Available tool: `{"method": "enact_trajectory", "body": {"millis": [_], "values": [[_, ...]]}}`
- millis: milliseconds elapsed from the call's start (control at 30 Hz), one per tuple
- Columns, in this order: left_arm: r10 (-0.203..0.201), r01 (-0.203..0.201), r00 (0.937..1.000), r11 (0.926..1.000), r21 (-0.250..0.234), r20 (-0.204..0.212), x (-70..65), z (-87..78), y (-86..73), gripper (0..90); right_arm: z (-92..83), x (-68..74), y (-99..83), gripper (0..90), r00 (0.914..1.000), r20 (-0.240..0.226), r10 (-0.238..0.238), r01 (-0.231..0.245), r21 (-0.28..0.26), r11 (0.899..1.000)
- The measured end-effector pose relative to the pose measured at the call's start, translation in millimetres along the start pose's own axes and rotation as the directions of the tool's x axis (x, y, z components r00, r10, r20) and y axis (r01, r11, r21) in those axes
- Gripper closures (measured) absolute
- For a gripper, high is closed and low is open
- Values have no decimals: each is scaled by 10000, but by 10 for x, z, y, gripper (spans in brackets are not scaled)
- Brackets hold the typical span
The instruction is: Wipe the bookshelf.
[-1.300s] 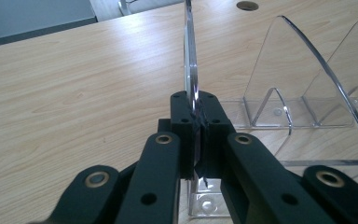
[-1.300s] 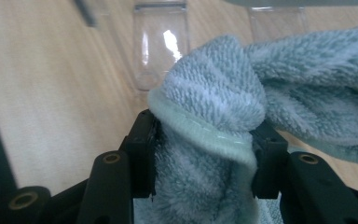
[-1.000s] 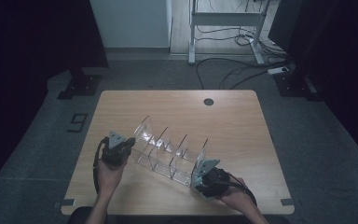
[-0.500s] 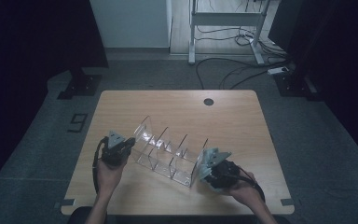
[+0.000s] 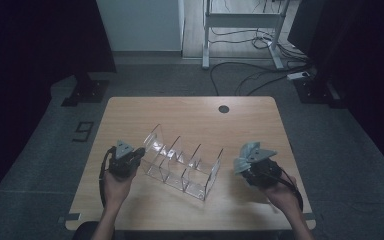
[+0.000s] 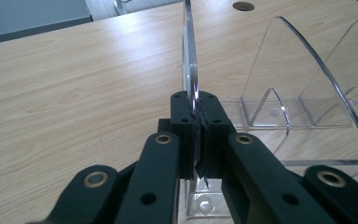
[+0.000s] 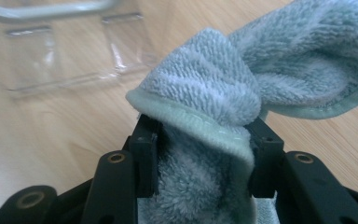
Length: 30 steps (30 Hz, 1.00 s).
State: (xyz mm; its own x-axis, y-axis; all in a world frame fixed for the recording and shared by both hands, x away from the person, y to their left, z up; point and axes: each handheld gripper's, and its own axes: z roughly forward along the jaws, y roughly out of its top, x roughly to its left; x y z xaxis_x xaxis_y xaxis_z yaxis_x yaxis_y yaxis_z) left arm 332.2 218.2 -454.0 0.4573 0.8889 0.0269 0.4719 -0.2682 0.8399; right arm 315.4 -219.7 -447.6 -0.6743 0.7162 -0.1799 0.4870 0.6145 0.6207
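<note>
Jaws first: on my left gripper [image 6: 196,135] they are pinched tight on the end panel of the clear acrylic divider rack [image 6: 307,88], the thin edge of that panel running straight up between them. From above, that left gripper [image 5: 125,159] sits at the rack's [image 5: 185,165] left end, my left hand [image 5: 116,182] behind it, near the front left of the wooden surface [image 5: 190,112].

Over on the other side, my right gripper [image 7: 200,140] has its jaws clamped on a bunched grey-green towel [image 7: 242,79], the fluffy fold and its stitched hem spilling over and beyond the tips. In the high view the right gripper [image 5: 252,159] and the towel [image 5: 250,152] sit just beside the rack's right end, apart from it, my right hand [image 5: 280,192] trailing toward the front right corner.

That rack lies slantwise across the middle of the surface, its curved dividers standing upright. A round cable hole [image 5: 223,108] sits at the far edge.
</note>
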Motion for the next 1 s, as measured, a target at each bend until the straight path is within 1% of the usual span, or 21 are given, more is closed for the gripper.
{"method": "enact_trajectory", "body": {"millis": [33, 100, 167, 267, 367, 433, 500, 600, 633, 733, 800, 867, 933, 967, 1000], "values": [[0, 0, 10000, 10000, 0, 3, 0, 0, 0, 864, 13, -30, -18, 546, 10000, 61, 35, -35, 11, 10000], [9, -9, 10000, 10000, 9, 12, 1, 0, 1, 864, 70, -99, -71, 545, 9993, 173, 331, -332, 85, 9994], [8, -8, 10000, 10000, 13, 21, 2, -1, 1, 864, 130, -144, -114, 545, 9986, 291, 448, -454, 177, 9988], [32, -32, 10000, 10000, 17, 60, 2, -2, 1, 863, 257, -210, -196, 543, 9975, 339, 625, -640, 423, 9971], [49, -49, 10000, 10000, 24, 61, 0, -3, 2, 863, 380, -243, -262, 540, 9976, 303, 630, -649, 666, 9957], [67, -67, 10000, 10000, 33, 64, -2, -4, 2, 862, 451, -260, -298, 535, 9975, 176, 682, -694, 821, 9942], [76, -76, 10000, 10000, 31, 65, -3, -4, 2, 862, 513, -267, -328, 529, 9980, 45, 630, -632, 928, 9937], [93, -94, 9999, 9999, 36, 69, -5, -5, 2, 861, 596, -264, -368, 516, 9986, -52, 532, -521, 1299, 9902], [102, -102, 9999, 9999, 39, 68, -6, -6, 2, 861, 614, -269, -378, 512, 9985, -83, 550, -535, 1310, 9899], [114, -114, 9999, 9999, 36, 73, -6, -5, 2, 860, 610, -279, -379, 495, 9976, -124, 677, -655, 1314, 9892], [118, -119, 9999, 9999, 37, 87, -5, -5, 3, 860, 598, -279, -383, 457, 9977, -174, 660, -631, 1337, 9890], [110, -110, 9999, 9999, 44, 103, -1, -6, 5, 859, 568, -282, -384, 401, 9974, -188, 696, -667, 1279, 9895], [103, -103, 9998, 9999, 20, 145, 1, -6, 6, 854, 520, -302, -374, 342, 9959, -296, 854, -821, 1004, 9916], [82, -82, 9998, 10000, -14, 195, 0, -7, 7, 841, 494, -314, -366, 323, 9943, -385, 992, -957, 855, 9917], [63, -62, 9997, 10000, -61, 241, -4, -10, 12, 809, 467, -323, -357, 299, 9932, -422, 1083, -1052, 699, 9920]]}}
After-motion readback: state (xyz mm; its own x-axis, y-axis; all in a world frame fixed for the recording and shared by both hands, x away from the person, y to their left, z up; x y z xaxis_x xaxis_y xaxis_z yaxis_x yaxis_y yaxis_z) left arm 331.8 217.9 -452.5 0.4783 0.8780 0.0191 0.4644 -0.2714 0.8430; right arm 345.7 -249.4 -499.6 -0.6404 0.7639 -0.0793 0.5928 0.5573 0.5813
